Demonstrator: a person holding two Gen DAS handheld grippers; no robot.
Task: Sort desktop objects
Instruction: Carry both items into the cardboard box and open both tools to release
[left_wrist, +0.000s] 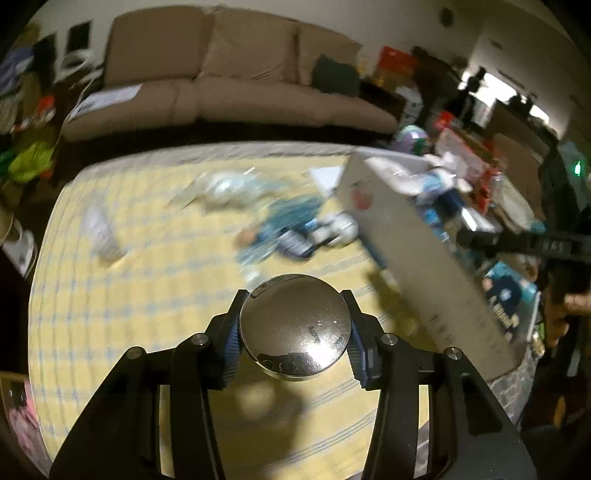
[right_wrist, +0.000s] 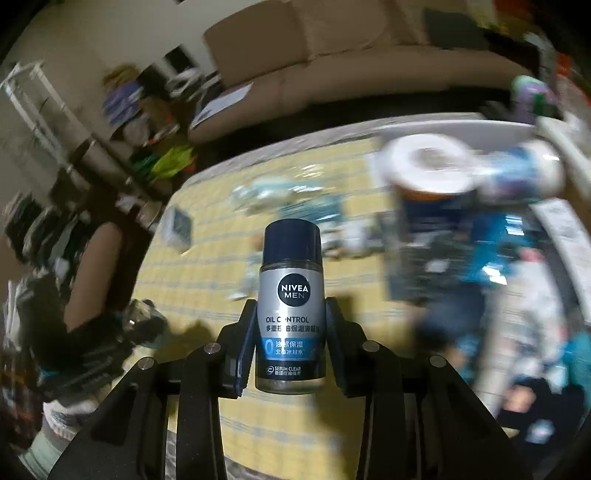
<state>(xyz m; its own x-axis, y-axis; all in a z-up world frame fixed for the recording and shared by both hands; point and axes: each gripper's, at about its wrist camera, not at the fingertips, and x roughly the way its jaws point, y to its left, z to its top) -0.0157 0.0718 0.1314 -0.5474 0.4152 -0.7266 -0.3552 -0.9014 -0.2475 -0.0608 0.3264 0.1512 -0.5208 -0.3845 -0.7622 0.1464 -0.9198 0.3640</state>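
We see a yellow checked counter (left_wrist: 155, 258) before a beige sofa (left_wrist: 229, 85). Left tongs (left_wrist: 293, 332) pinch a shiny round tin (left_wrist: 295, 328) beside a box (left_wrist: 413, 254); right tongs (right_wrist: 290, 350) pinch a Nivea bottle (right_wrist: 290, 310).

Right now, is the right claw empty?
No, the right claw is clamped on a Nivea Men bottle, its pads pressing both sides of the silver label while the dark blue cap sticks up above them.

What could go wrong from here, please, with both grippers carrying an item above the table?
The round shiny tin is pinched only at its curved rim by the left gripper, so it might slip. The Nivea bottle in the right gripper could knock the crowded box on arrival.
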